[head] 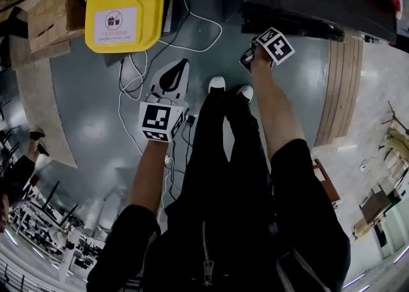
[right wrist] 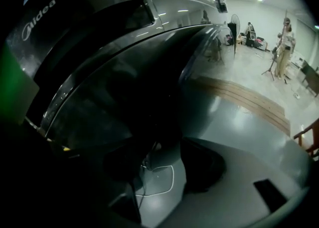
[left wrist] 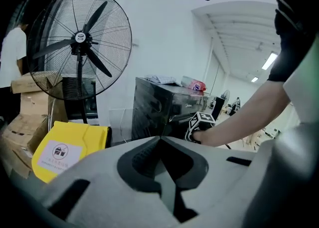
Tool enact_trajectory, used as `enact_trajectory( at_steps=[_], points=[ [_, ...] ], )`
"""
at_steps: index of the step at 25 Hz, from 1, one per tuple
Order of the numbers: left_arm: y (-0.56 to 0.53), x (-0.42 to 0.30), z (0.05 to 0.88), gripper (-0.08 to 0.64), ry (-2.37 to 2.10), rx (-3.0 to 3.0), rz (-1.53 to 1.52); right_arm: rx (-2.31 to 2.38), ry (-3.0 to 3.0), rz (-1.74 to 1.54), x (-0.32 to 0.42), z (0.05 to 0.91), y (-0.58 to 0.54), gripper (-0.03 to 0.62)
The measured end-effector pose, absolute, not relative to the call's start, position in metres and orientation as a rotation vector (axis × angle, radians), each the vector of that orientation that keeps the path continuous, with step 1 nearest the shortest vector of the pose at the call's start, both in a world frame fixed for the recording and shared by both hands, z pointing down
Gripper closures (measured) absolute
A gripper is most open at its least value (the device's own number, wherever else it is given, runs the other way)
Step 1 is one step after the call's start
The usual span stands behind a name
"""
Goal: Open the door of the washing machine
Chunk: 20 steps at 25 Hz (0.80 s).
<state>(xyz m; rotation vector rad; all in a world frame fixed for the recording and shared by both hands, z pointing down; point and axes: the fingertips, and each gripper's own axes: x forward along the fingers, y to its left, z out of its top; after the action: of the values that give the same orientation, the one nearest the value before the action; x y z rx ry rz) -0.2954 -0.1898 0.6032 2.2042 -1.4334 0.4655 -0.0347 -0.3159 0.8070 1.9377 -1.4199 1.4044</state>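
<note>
Hovering at the washing machine door, the right gripper is held agape, empty (left gripper is pinched together); the door's slick edge could be missed.

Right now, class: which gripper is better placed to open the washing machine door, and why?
Right. The right gripper sits just in front of the washing machine door, jaws apart. The left gripper hangs farther back, jaws together and empty.
</note>
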Motion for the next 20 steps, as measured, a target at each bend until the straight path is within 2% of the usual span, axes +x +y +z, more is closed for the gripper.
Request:
enact_trajectory(
  at_steps=[11,20],
  points=[
    [-0.19,-0.283,0.602,0.557,-1.39,2.233,0.463,1.872,-1.448,1.407,-0.023,0.811,-0.271,0.386],
    [-0.209,-0.228,0.597,0.557,-1.234,2.364,0.473,1.736,-1.472,1.341,0.025,0.814,-0.179,0.421]
  ],
)
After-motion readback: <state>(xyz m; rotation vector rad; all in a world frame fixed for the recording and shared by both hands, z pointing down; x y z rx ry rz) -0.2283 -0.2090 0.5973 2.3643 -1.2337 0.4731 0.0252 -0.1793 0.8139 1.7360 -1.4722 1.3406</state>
